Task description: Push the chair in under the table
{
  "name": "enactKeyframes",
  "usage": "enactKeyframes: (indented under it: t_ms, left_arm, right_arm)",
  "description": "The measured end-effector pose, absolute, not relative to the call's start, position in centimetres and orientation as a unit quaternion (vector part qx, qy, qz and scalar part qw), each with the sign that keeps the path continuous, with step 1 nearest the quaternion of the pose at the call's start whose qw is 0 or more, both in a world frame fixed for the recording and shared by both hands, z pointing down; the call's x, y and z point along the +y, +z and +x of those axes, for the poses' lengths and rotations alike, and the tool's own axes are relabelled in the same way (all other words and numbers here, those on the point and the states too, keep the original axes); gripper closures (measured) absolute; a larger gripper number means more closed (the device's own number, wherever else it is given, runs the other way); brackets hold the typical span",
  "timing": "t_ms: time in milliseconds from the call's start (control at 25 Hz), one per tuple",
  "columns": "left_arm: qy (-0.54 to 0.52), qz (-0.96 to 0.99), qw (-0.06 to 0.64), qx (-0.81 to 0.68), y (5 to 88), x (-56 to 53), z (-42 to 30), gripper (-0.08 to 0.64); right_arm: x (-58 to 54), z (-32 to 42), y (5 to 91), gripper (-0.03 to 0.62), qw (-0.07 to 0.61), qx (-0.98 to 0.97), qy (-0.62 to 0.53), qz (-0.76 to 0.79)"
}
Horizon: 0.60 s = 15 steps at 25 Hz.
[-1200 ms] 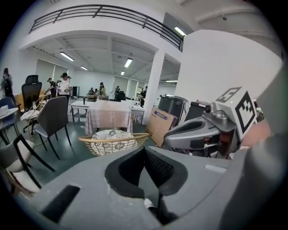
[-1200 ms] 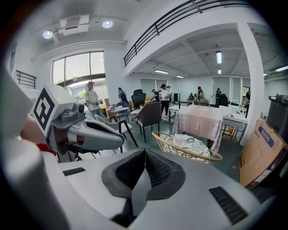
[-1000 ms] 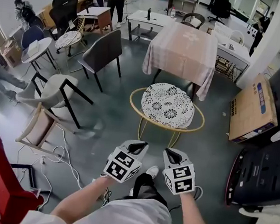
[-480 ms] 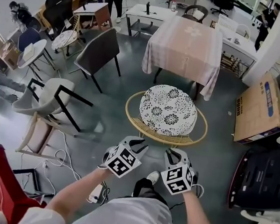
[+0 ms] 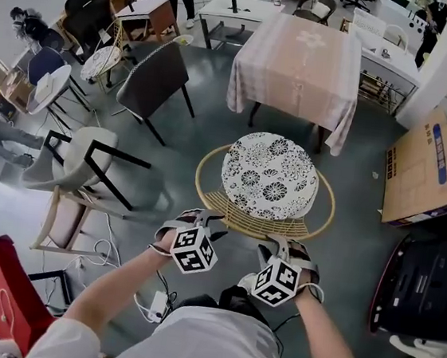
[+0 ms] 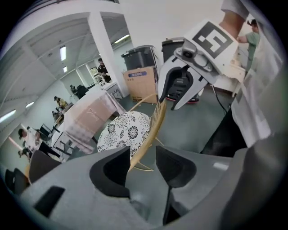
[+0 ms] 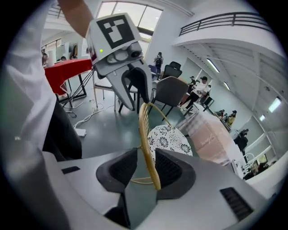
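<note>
Where it stands: the chair (image 5: 269,177), a patterned cushion (image 5: 278,160) in a cane hoop, sits on the floor just short of the cloth-covered table (image 5: 298,54), not yet under it
Left side: the left gripper (image 6: 143,164) has just been opening its jaws; they stand apart with the back rim (image 6: 150,130) passing between them, unsqueezed
Right side: the right gripper (image 7: 145,168) has also just been opening; the same rim runs between its parted jaws, close to one pad
Bearing: the seat and table lie straight ahead of both grippers, away from the person; each hand is about equally near
Next move: probably close on the rim, then push evenly so the chair does not swing
</note>
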<state>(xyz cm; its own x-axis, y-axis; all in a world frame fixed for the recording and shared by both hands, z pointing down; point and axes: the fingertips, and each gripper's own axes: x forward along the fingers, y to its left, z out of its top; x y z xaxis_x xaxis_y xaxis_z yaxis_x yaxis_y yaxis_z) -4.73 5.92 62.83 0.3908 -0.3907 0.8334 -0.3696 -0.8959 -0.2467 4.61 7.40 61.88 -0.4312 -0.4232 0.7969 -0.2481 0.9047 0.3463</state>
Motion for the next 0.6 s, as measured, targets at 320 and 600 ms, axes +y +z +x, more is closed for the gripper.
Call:
enactKeyframes:
  t_ms: [320,600]
  left_arm:
    - [-0.567,-0.805,0.088,0.151,65.8,5.1,-5.9,0.39]
    - [-0.589,-0.793,0.101,0.119,67.2,3.7,-6.9,0.437]
  right_arm:
    - [6.7,4.0,64.3,0.495,0.542,-0.813,-0.133,0.165]
    - [6.3,3.6,64.8,0.509,0.557,-0.808,-0.113,0.159]
